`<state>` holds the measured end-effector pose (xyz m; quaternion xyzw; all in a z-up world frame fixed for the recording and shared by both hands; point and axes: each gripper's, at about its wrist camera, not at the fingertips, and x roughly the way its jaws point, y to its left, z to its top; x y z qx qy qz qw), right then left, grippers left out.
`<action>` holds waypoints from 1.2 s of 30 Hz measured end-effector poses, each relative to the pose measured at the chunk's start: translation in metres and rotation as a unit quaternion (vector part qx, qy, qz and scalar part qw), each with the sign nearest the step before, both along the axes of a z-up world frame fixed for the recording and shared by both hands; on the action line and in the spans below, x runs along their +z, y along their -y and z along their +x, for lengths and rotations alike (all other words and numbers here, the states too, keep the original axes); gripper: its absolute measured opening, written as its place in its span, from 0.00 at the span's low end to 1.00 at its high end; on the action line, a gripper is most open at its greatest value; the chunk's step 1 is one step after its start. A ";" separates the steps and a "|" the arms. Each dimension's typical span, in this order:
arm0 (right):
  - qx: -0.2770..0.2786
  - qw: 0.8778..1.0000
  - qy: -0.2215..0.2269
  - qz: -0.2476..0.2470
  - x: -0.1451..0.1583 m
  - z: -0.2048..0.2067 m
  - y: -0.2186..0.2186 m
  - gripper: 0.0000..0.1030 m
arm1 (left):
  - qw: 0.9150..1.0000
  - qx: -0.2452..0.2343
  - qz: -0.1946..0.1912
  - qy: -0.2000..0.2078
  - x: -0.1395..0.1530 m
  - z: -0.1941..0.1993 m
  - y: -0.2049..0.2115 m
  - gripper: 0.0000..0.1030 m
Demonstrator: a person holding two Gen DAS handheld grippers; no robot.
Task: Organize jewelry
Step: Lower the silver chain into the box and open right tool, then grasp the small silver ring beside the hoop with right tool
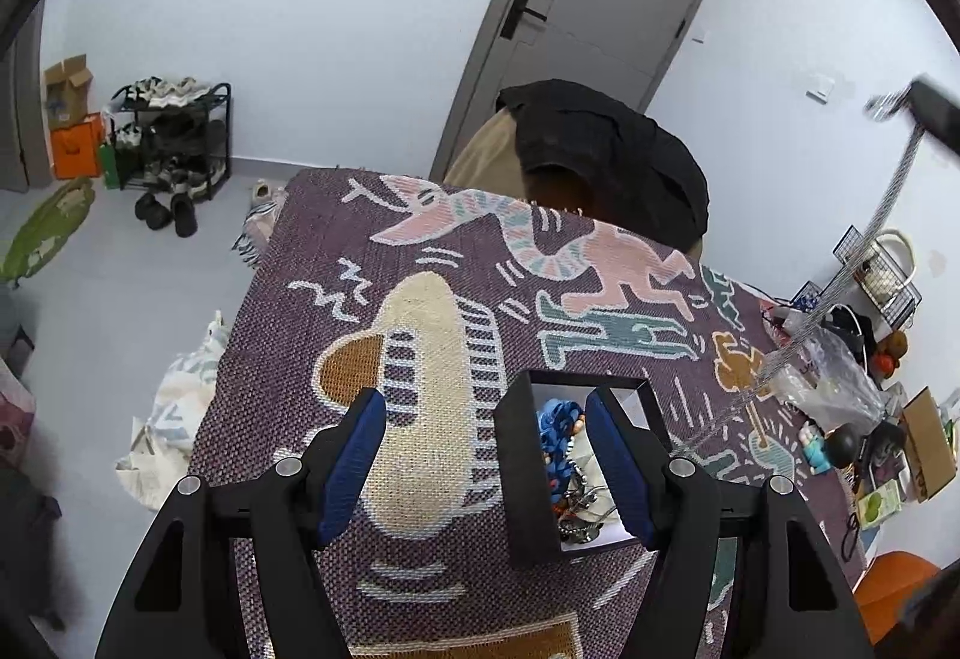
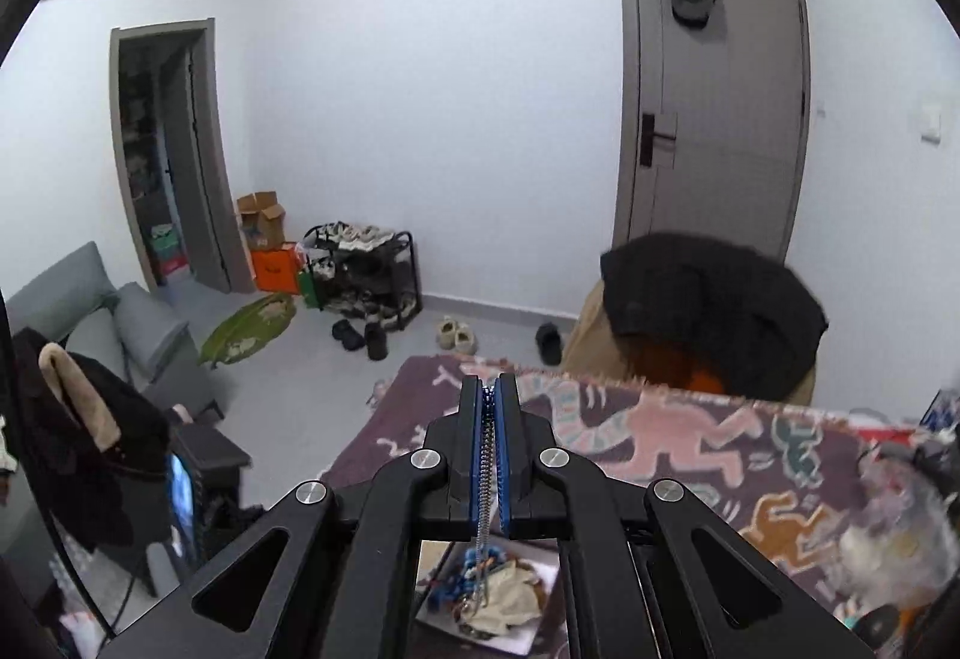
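Right gripper (image 2: 492, 407) raised above the desk (image 1: 288, 359), jaws pressed together on a thin silver chain (image 2: 487, 479) that runs between the blue pads and hangs down toward the black box (image 1: 522, 473). From the left wrist view, same chain (image 1: 864, 251) stretched in a long slanted line from the raised gripper at upper right down to the patterned cloth beside the box; lower end blurred, so whether it lies on the cloth or just clear of it cannot be told.

Left gripper (image 1: 486, 461) low over the desk, jaws apart, straddling the near wall of the box without pressing on it; one pad outside over the cloth, the other inside over the contents. Box open, already holding a heap of blue beads (image 1: 561, 440) and tangled metal pieces.

Likely step: lowering the chain into the box. Risks from here:
- Chain slipping out of the thin grip, being narrow and smooth, and dropping onto the cloth.
- Tail catching on the woven cloth or the clutter at the desk's right edge while being swung over.
- Chain landing on the bead heap and knotting with the other pieces.
- Box sliding or tipping if the open left jaws nudge its wall, since nothing pins it.
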<state>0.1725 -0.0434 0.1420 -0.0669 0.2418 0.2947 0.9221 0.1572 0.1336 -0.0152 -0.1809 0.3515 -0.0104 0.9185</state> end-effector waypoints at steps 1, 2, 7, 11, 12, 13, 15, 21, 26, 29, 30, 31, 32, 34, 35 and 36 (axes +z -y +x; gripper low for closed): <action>-0.001 1.000 -0.009 0.001 -0.009 0.003 0.000 0.04 | 1.000 -0.001 0.001 0.000 0.000 -0.001 0.000 0.68; -0.003 1.000 -0.018 0.000 -0.018 0.007 0.000 0.04 | 1.000 -0.001 0.003 -0.001 0.000 -0.001 0.001 0.68; 0.013 0.997 -0.073 -0.005 -0.057 0.021 -0.001 0.05 | 1.000 -0.005 0.005 -0.004 0.000 0.001 0.006 0.68; 0.011 0.995 -0.102 0.011 -0.079 0.027 0.018 0.55 | 1.000 -0.008 0.007 -0.004 0.001 0.001 0.010 0.68; 0.009 0.995 -0.101 0.016 -0.081 0.026 0.022 0.61 | 1.000 -0.009 0.007 -0.004 0.001 0.000 0.011 0.68; 0.006 0.995 -0.102 0.021 -0.085 0.025 0.030 0.61 | 1.000 -0.010 0.007 -0.003 0.002 0.000 0.013 0.68; 0.000 0.994 -0.110 0.029 -0.092 0.023 0.044 0.61 | 1.000 -0.012 0.007 -0.003 0.003 0.001 0.016 0.68; -0.026 0.989 -0.134 0.062 -0.111 0.022 0.096 0.62 | 0.999 -0.031 0.012 0.002 0.008 0.002 0.038 0.68; -0.044 0.984 -0.150 0.082 -0.129 0.018 0.134 0.62 | 0.998 -0.058 0.025 0.002 0.009 0.005 0.066 0.68; -0.050 0.983 -0.156 0.087 -0.139 0.014 0.149 0.62 | 0.997 -0.073 0.035 0.002 0.009 0.004 0.083 0.68; -0.052 0.982 -0.157 0.086 -0.142 0.013 0.153 0.62 | 0.996 -0.077 0.037 0.001 0.009 0.004 0.088 0.68; -0.054 0.982 -0.160 0.083 -0.146 0.012 0.156 0.62 | 0.996 -0.081 0.038 0.001 0.009 0.004 0.092 0.68; -0.056 0.982 -0.164 0.080 -0.151 0.011 0.159 0.62 | 0.996 -0.086 0.039 0.001 0.008 0.004 0.097 0.68; -0.059 0.981 -0.169 0.079 -0.158 0.010 0.165 0.62 | 0.995 -0.096 0.040 0.001 0.008 0.003 0.108 0.68; -0.061 0.980 -0.171 0.077 -0.162 0.009 0.169 0.62 | 0.994 -0.100 0.041 0.002 0.008 0.002 0.111 0.68; -0.063 0.980 -0.172 0.074 -0.165 0.008 0.172 0.61 | 0.994 -0.105 0.043 0.003 0.008 0.002 0.117 0.68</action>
